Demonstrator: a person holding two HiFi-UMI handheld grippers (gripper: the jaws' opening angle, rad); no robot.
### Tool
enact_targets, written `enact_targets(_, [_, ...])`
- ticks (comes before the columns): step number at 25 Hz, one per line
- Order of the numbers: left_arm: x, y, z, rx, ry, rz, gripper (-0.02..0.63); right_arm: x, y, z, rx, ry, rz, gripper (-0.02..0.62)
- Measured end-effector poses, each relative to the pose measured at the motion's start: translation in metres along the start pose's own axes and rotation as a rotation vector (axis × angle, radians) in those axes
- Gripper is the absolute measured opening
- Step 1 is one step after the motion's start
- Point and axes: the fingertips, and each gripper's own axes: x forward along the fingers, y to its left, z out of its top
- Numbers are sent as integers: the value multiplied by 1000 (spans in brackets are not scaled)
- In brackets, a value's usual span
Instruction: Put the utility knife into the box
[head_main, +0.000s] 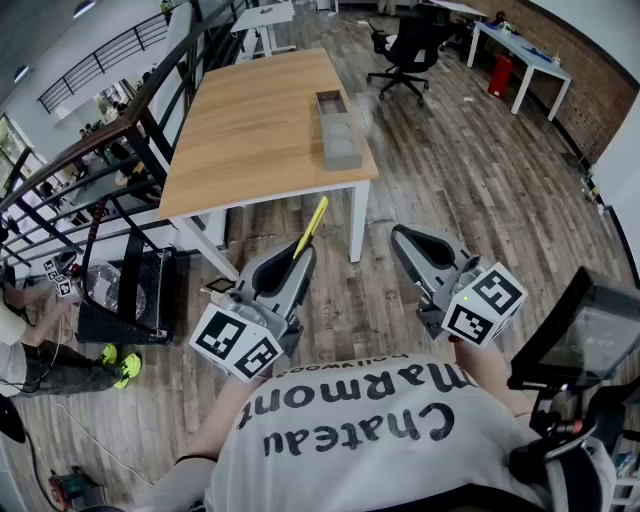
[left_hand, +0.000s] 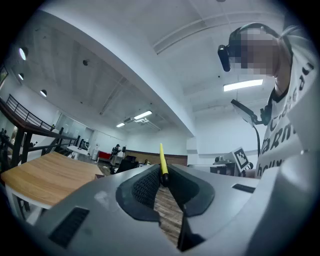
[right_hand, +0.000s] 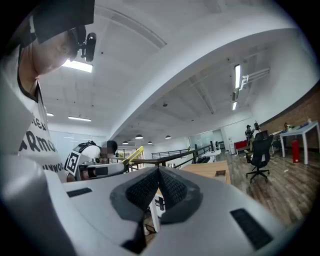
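at the table's (head_main: 250, 130) right edge, well ahead of both grippers, stands the box (head_main: 341, 156): grey, open-topped, its long axis running away from the person. left gripper (head_main: 300, 256): jaws clamped on the butt of the knife (head_main: 312, 226), whose yellow body juts past the tips, up and forward with a slight lean to the right, so its long axis points roughly toward the box. left gripper view: the knife rises as a thin yellow bar from where the ridged pads (left_hand: 146, 187) meet. right gripper (head_main: 402, 238): jaws together, nothing between them; its own view shows the pads (right_hand: 172, 189) meeting at a point, with only floor and a table leg beyond. both grippers hang over the floor, short of the table and about level with each other; the knife is not yet over the tabletop. judgement: the left hand carries the load, and the box lies forward and a little right of it, so the move calls for a forward reach, then a tilt to lay the knife along the box's length.
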Motion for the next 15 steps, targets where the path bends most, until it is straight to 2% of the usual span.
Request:
enact_targets(11, [2,5,-1,0,-2,-2,43,4,-3,-3,5,-1,3,9])
enact_targets(15, [3,11,0,-3,-5,-3,43,9,-4,3,24,-39,16,9])
